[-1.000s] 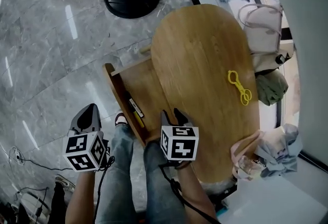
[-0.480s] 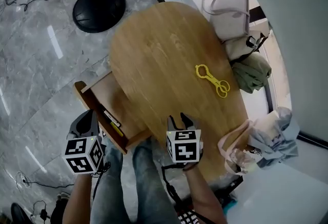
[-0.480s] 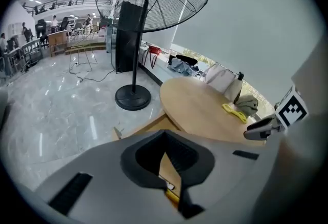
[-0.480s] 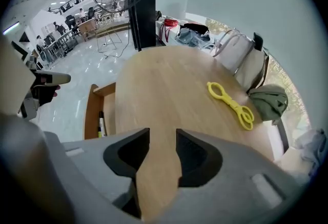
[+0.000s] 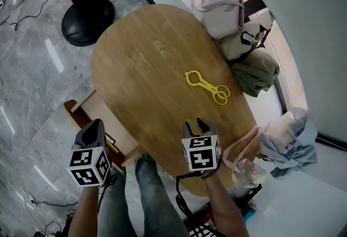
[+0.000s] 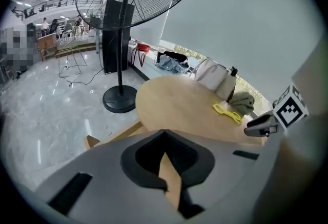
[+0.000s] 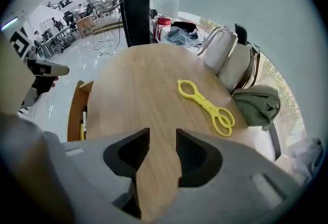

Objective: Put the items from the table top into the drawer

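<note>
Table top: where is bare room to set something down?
Most of the table is bare: the wide stretch between the yellow tongs and the open drawer. It is crowded only along its right edge, where bags press close.

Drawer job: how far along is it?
Done: the drawer stands open with pens already inside. In hand: nothing; the right gripper is open and empty, the left gripper shut on nothing. Left: the yellow tongs lie on the table.
</note>
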